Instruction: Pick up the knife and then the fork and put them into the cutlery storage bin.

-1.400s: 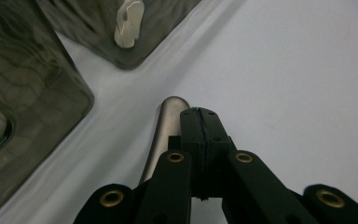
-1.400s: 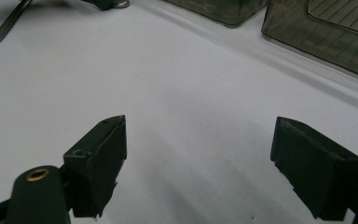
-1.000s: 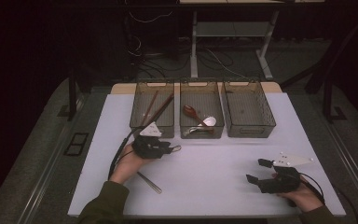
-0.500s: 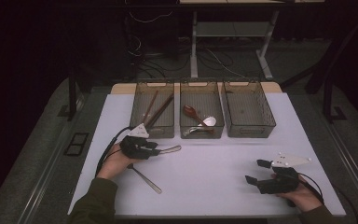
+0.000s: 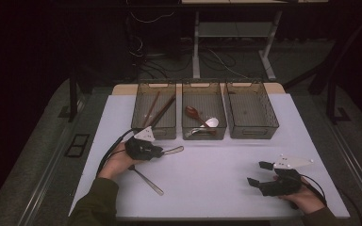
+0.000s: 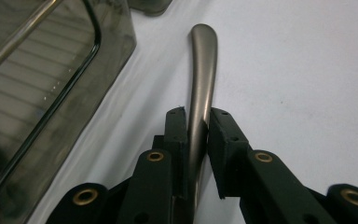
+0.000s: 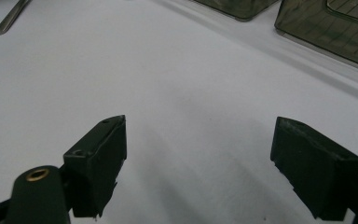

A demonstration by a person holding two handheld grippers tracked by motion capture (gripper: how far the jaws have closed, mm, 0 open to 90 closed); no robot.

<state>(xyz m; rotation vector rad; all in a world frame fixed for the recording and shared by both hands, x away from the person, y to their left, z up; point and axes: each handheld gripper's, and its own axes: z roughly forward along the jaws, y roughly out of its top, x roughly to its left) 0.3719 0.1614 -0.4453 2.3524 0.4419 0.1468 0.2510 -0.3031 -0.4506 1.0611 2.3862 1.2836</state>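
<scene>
A white table [image 5: 207,188] seen from above w/ three smoky see-through plastic bins in a row at its far side. The left bin [image 5: 156,109] holds wooden chopsticks [image 5: 160,110]; the middle bin [image 5: 203,109] holds spoons, one reddish-brown, one white; the right bin [image 5: 250,109] sits beside it. The person's left hand, in a dark green sleeve, holds the left tongs [image 5: 162,151] just in front of the left bin. Those tongs have just been closing and are now clamped on the handle of a grey metal utensil [image 6: 201,79], which lies on the table and sticks out past the tips toward the bins; its working end is hidden, so can't tell what kind it is. A second slim metal utensil [image 5: 147,181] lies on the table near that hand, closer to the person. The right tongs [image 5: 258,173] rest near the table's front right corner, well apart from everything, black pads [image 7: 100,158] spread wide w/ nothing but bare table between them.
</scene>
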